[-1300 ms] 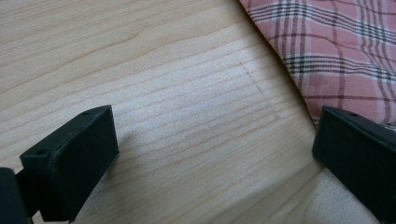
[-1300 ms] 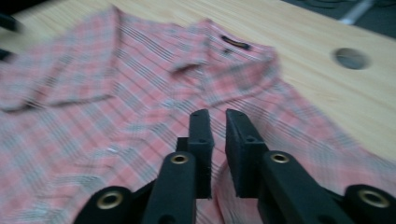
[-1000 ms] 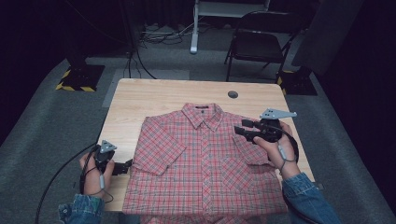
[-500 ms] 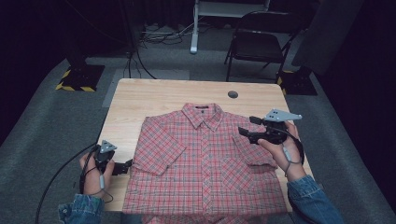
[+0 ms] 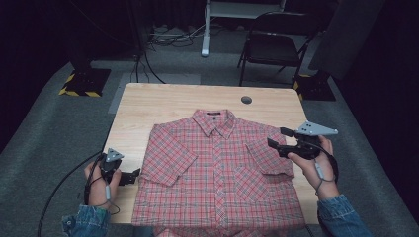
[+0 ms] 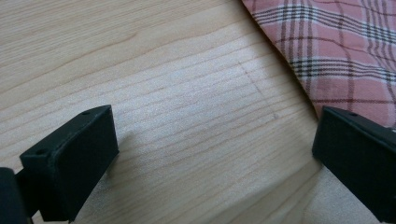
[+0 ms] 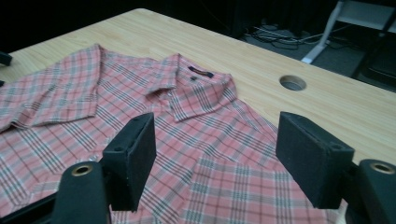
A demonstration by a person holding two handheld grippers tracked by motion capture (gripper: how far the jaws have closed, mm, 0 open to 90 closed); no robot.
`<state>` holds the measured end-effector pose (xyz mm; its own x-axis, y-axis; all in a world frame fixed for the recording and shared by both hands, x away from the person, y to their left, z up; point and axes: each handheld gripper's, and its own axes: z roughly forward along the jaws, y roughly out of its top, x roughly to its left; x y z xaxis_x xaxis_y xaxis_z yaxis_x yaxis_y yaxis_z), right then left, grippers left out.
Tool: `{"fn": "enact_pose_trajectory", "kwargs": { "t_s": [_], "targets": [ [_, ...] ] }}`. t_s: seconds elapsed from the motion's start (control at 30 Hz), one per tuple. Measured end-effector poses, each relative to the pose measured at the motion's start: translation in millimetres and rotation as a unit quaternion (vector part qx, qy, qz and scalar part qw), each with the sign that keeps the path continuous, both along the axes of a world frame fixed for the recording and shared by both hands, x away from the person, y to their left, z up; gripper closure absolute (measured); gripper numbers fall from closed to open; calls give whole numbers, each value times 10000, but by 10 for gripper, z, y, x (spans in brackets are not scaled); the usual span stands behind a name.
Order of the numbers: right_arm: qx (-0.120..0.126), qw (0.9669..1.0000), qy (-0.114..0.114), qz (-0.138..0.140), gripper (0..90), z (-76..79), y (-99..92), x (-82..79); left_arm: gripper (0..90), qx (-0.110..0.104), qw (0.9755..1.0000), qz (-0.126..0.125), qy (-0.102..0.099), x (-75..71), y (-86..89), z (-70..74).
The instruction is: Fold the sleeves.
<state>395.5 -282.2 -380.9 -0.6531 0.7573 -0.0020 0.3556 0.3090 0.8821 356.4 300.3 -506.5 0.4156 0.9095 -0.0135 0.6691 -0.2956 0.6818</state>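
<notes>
A red plaid shirt (image 5: pixel 217 173) lies flat and face up on the wooden tabletop (image 5: pixel 173 101), collar pointing to 12 o'clock and hem hanging a little over the near edge at 6 o'clock. Both short sleeves are spread out to the sides.

The right tongs (image 5: pixel 276 138) are at about 3 o'clock of the shirt, held above the outer edge of the sleeve on that side, with the jaws pointing toward 9 o'clock. Their jaws have just been opening and now stand apart with nothing between them; in the right gripper view (image 7: pixel 215 158) the cloth is below them and the pads do not press on it.

The left tongs (image 5: pixel 136 176) rest low at about 8 o'clock, just beside the other sleeve. In the left gripper view (image 6: pixel 215 154) the jaws are released and wide, with bare wood between them and the plaid edge next to one jaw.

A round hole (image 5: pixel 246 99) is in the tabletop at 1 o'clock, beyond the collar.
</notes>
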Motion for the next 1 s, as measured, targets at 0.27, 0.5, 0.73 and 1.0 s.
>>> {"fn": "enact_pose_trajectory", "kwargs": {
  "t_s": [0.27,0.5,0.73,1.0],
  "targets": [
    [-202,9994,90,-253,286,-153,-207,-69,3,-2,10000,1,-1,0,0,0],
    [-308,9982,264,-434,276,-354,-374,-116,3,-2,10000,1,-2,0,0,0],
    [-645,9953,460,-564,261,-607,-497,-173,3,-2,10000,1,-1,0,0,0],
    [-835,9914,745,-684,256,-838,-638,-235,4,-1,10000,1,-2,0,-1,0]
  ]
}}
